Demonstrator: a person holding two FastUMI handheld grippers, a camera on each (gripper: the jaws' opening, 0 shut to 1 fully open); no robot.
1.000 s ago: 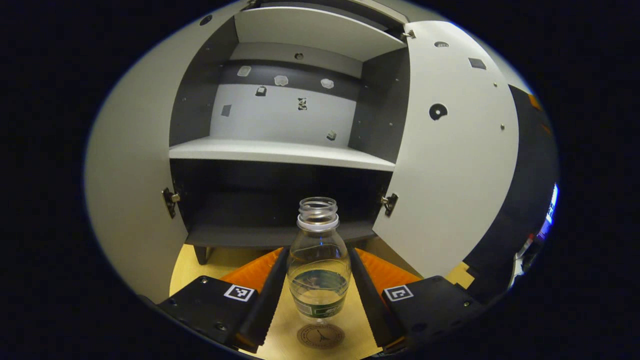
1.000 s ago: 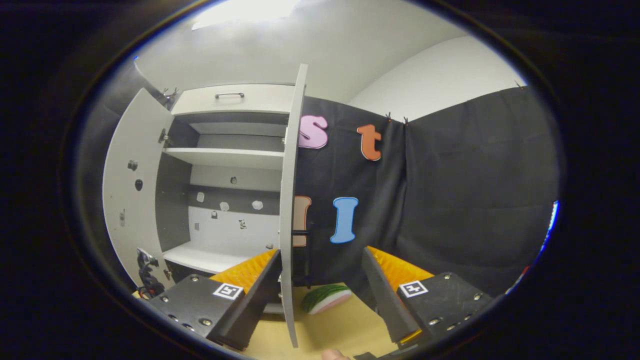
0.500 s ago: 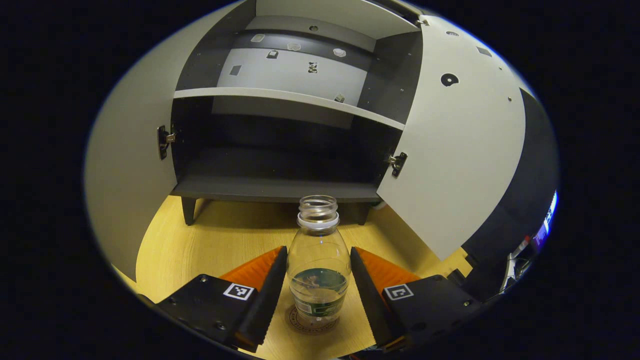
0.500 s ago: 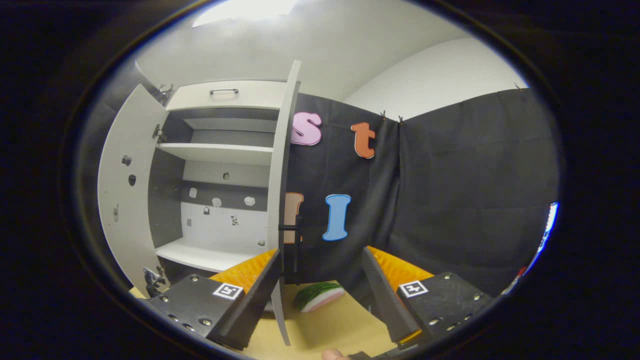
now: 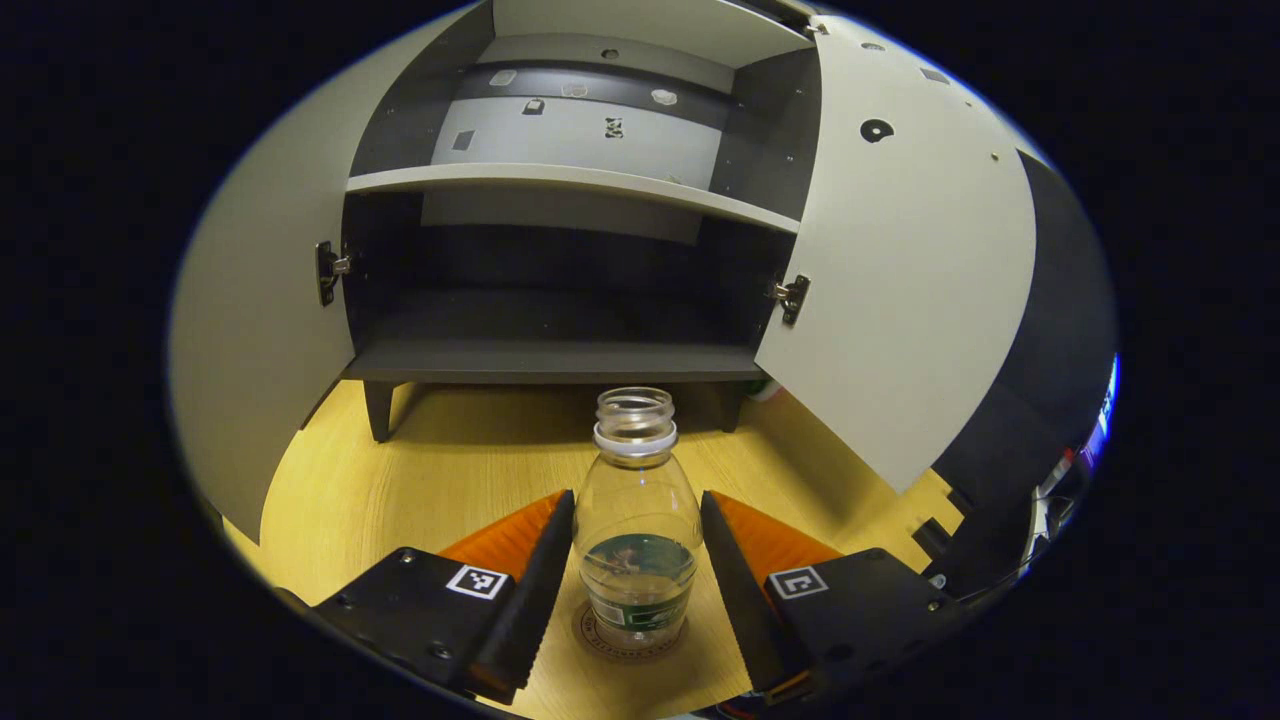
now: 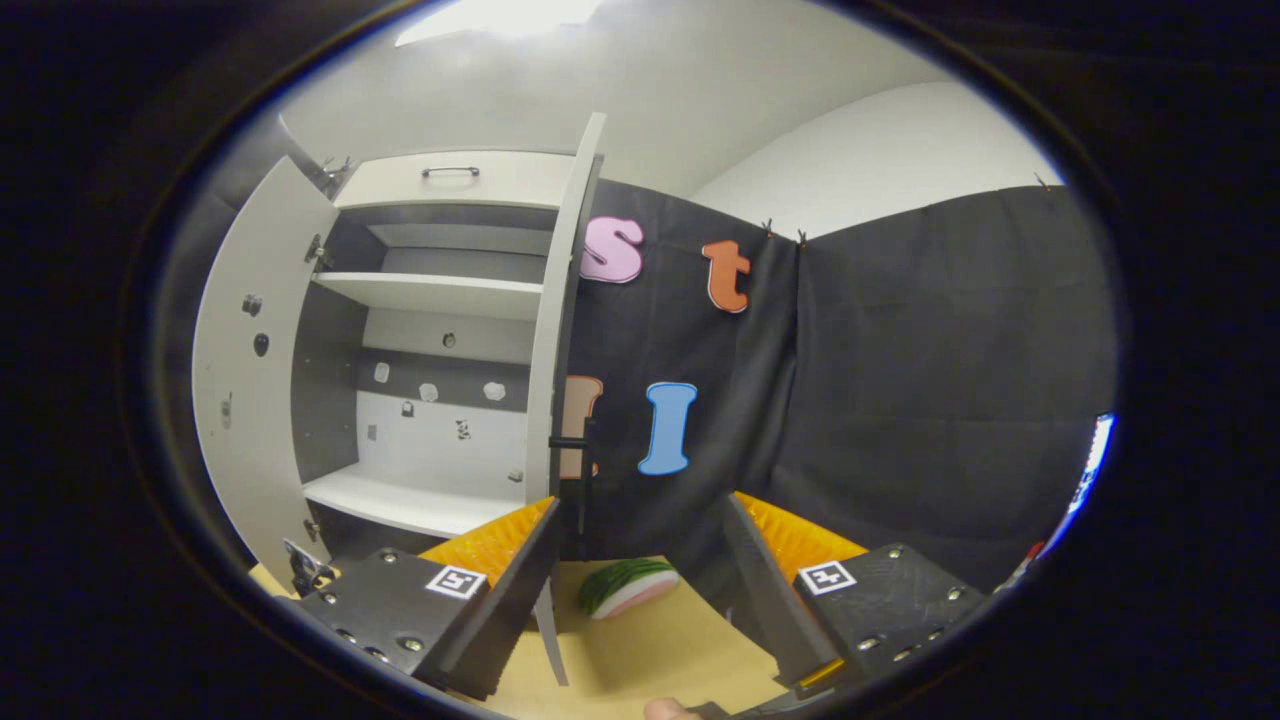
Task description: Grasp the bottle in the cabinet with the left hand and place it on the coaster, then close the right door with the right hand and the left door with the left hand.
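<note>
Cabinet point(image 5: 560, 300), at 12 o'clock, both doors open. Right door point(image 6: 555, 400) edge-on. Bottle point(image 5: 638, 530), uncapped, stands on coaster point(image 5: 628, 640) at 6 o'clock, flanked by left gripper point(image 5: 636, 580); whether its fingers press it cannot be told. Right gripper point(image 6: 640, 590) spread, empty. Risk: an uneven release tips the bottle.

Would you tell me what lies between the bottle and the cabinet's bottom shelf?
Bare wooden tabletop, in the left gripper view, between bottle and bottom shelf.

The left gripper point(image 5: 637, 575) points toward twelve o'clock, jaws spread, fingers point(image 5: 540, 570) apart at five and seven o'clock. The right gripper point(image 6: 640, 590) aims level, jaws likewise wide, gripping nothing.
</note>
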